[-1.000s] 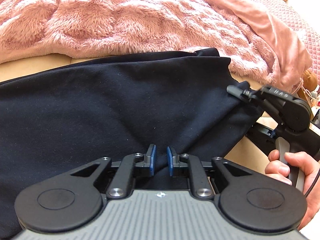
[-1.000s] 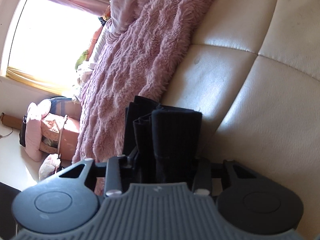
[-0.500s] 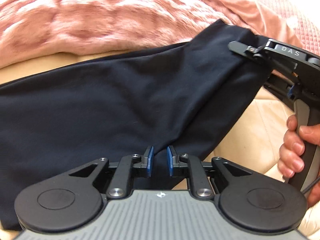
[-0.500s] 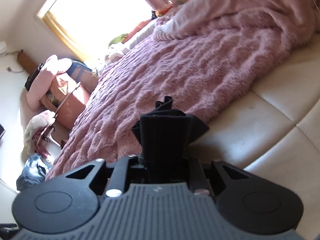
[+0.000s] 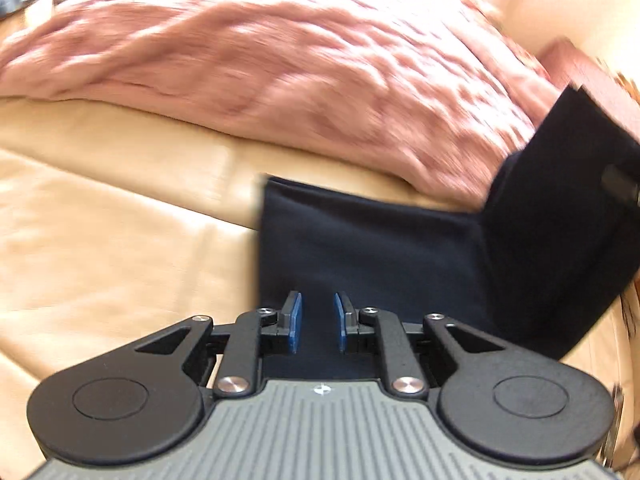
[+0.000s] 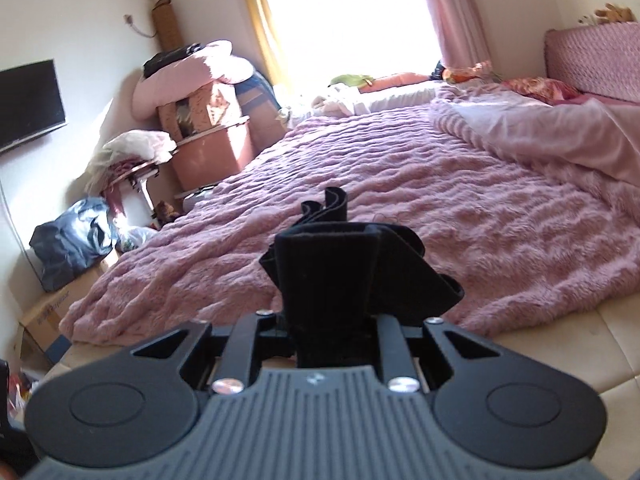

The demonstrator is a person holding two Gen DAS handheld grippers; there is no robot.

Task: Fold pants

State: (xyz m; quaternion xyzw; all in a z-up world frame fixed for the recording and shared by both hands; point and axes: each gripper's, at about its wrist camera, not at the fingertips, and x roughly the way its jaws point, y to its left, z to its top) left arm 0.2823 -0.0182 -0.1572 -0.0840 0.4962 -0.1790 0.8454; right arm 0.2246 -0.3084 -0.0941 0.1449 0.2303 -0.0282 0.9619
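Observation:
The dark navy pants (image 5: 372, 252) lie on the cream leather cushion (image 5: 120, 240). One end is lifted and bent upward at the right (image 5: 560, 200). My left gripper (image 5: 318, 322) has its blue pads a small gap apart with dark pants cloth between them; the view is blurred. My right gripper (image 6: 332, 320) is shut on a bunched end of the pants (image 6: 332, 272), and its fingers are hidden by the cloth. It holds this end up in the air, facing across the bed.
A pink fluffy blanket (image 5: 280, 60) covers the bed behind the cushion and also shows in the right wrist view (image 6: 400, 208). Boxes, bags and a pink tub (image 6: 212, 152) stand by the far wall next to a bright window.
The right gripper has lifted its end of the pants and swung it over, so the cloth now bends upward at the right. More bare cushion shows at the left. The left view has shifted.

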